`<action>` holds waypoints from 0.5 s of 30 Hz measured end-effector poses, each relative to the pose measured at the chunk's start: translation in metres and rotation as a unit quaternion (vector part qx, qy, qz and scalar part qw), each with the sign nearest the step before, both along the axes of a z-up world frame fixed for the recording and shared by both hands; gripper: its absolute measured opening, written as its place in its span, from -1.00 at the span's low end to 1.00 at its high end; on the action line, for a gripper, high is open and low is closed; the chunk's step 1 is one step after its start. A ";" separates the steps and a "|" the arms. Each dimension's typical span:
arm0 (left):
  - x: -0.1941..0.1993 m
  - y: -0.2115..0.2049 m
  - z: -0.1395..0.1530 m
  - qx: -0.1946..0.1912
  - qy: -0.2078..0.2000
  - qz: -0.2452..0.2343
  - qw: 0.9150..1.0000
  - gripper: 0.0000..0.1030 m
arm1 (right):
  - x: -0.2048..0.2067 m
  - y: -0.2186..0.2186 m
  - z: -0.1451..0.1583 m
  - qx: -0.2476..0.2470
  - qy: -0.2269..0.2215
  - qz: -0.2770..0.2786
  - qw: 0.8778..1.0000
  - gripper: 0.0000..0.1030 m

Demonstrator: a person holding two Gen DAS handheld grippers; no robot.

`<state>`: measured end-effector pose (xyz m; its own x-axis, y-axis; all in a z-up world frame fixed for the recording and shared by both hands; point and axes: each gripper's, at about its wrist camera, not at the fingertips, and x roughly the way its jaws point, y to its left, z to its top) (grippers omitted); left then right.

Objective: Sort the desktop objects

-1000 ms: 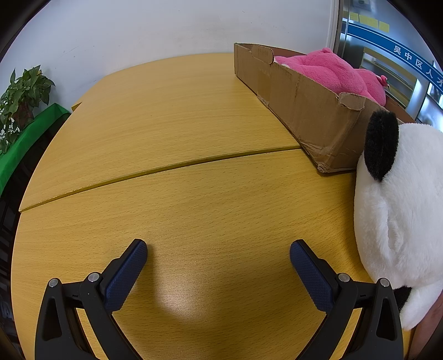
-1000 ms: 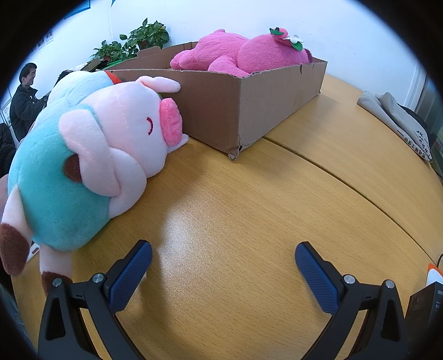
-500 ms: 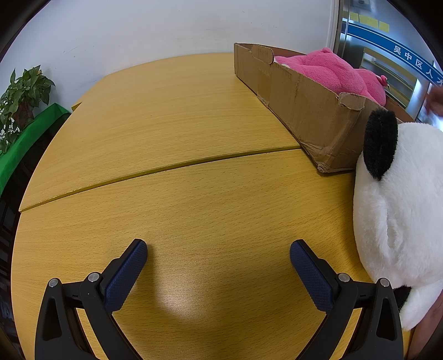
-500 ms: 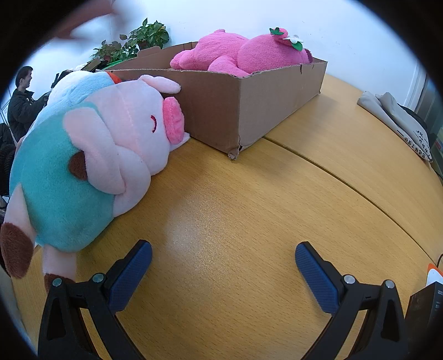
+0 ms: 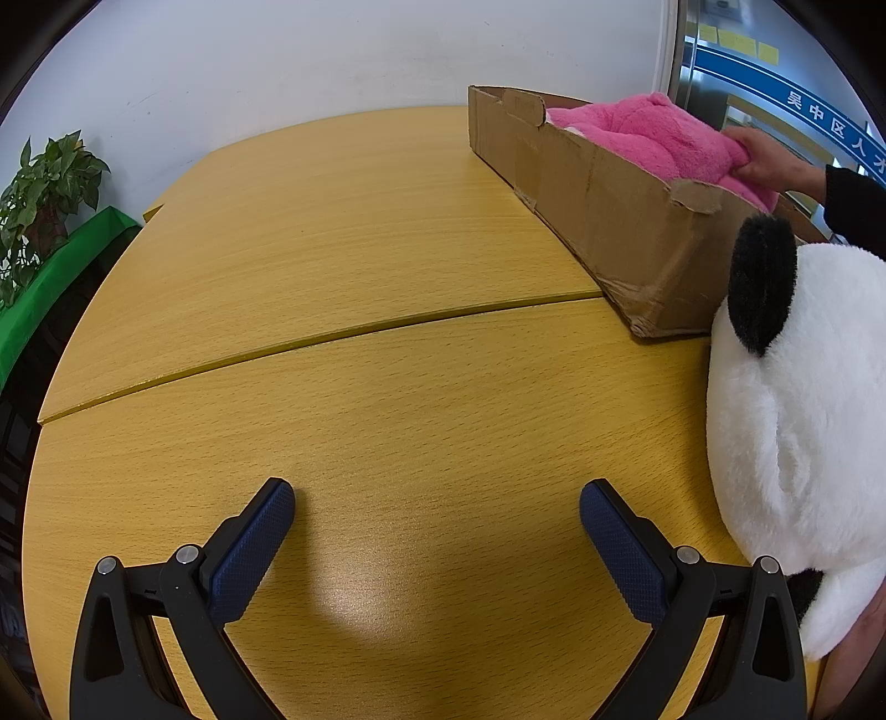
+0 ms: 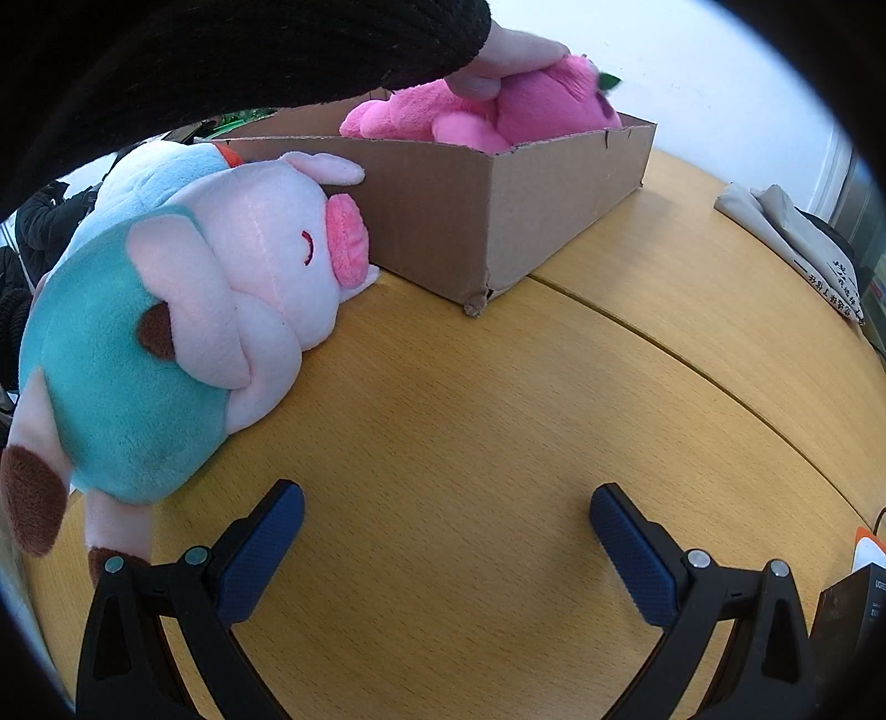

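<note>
Over the cardboard box (image 6: 498,210) a hand (image 6: 515,55) now grips the pink plush (image 6: 487,111), absent earlier; both my grippers (image 5: 437,498) (image 6: 447,507) stay spread, empty.

Black tool (image 5: 437,504) frames, blue pads (textured), silver screws

— Over by the white wall (image 5: 310,50)?
— Leafy potted plant (image 5: 41,183), above a green cloth (image 5: 55,271).
— And at the far right table edge?
— Folded grey fabric (image 6: 792,238); nearer, a dark box (image 6: 850,615).
</note>
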<state>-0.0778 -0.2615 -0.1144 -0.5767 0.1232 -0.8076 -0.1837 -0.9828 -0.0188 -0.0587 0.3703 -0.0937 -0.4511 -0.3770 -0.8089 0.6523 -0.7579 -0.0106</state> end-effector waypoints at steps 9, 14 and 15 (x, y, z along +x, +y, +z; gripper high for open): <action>0.000 -0.001 0.000 0.000 0.000 0.000 1.000 1.00 | 0.002 0.000 0.000 0.000 0.000 0.000 1.000 1.00; 0.000 -0.001 0.000 0.000 0.000 0.000 1.000 1.00 | 0.003 0.000 0.001 0.000 0.000 0.000 1.000 1.00; 0.000 -0.001 0.000 0.000 0.000 0.000 1.000 1.00 | 0.003 0.000 0.001 0.000 0.000 0.000 1.000 1.00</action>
<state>-0.0774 -0.2622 -0.1146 -0.5764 0.1235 -0.8078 -0.1842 -0.9827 -0.0188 -0.0556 0.3706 -0.0931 -0.4512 -0.3769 -0.8089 0.6522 -0.7579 -0.0107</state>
